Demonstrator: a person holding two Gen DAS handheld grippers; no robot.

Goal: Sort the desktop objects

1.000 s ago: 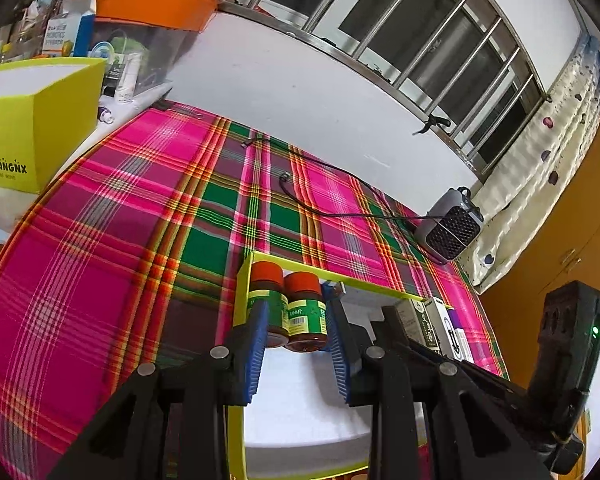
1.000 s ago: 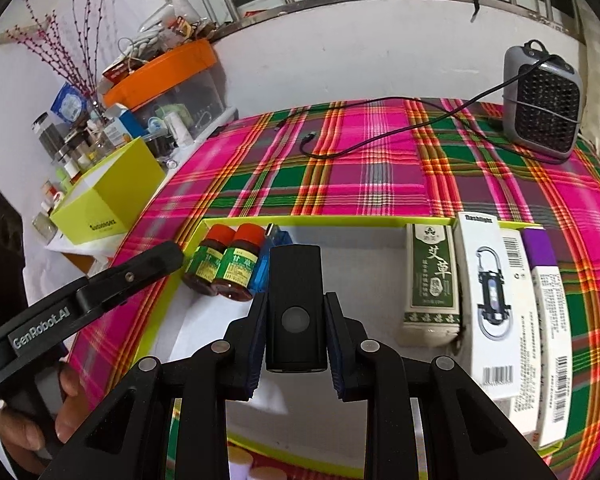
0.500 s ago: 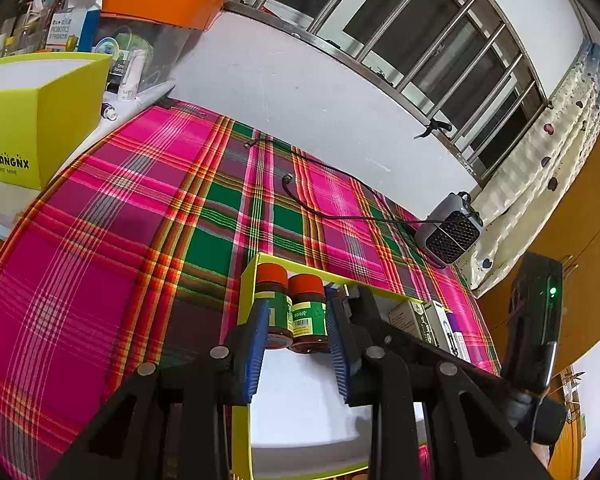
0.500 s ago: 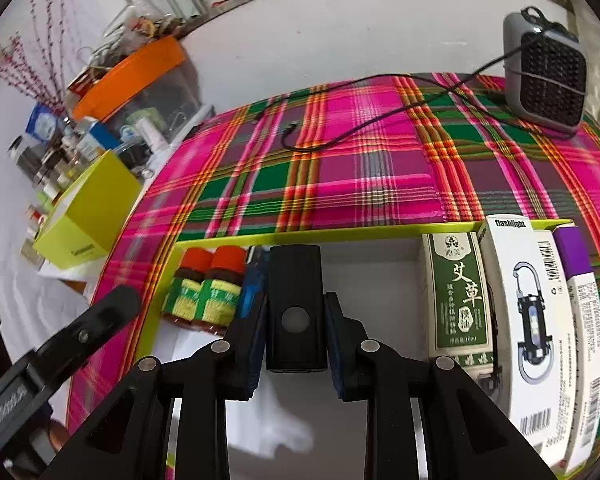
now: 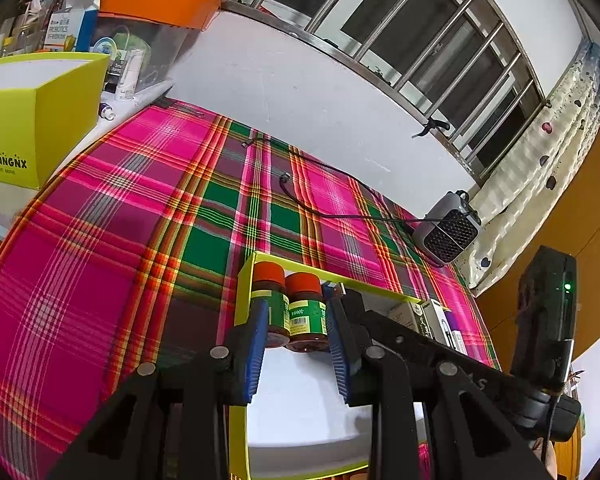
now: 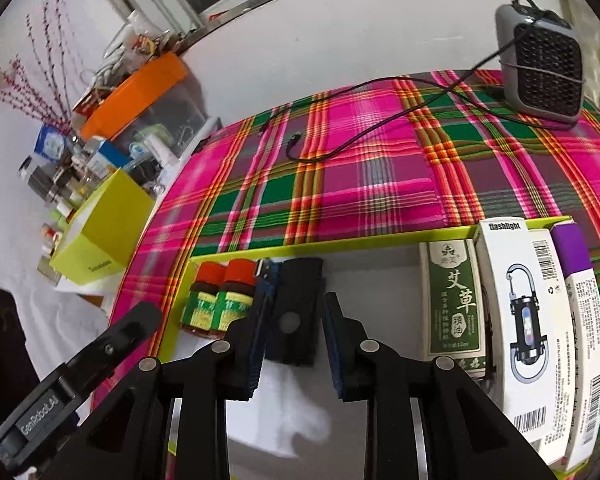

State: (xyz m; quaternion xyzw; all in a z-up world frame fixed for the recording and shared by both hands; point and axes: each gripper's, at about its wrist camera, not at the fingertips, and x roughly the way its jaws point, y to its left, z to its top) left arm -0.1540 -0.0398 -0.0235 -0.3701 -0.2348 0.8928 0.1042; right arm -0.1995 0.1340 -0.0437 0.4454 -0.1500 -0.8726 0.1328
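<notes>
Black device (image 6: 296,312) lies flat in yellow-rimmed tray (image 6: 340,242), beside two red-capped bottles (image 6: 220,300). Right gripper (image 6: 294,344) jaws open, straddling it, small gap on right side. Left gripper (image 5: 298,344) jaws open, empty, around bottles.

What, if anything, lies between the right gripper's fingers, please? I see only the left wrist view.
Observer: A black device with a round button sits between the right gripper's fingers. It is inside the tray, beside the two red-capped bottles.
Operator: Thank you. Which boxes lie at the tray's right end? I see them only edge-on.
Observer: A green herbal box, a white box printed "flashlight" and a purple-topped box, side by side.
Operator: Is the device gripped?
Observer: I cannot tell; a slight gap shows at one pad.
</notes>
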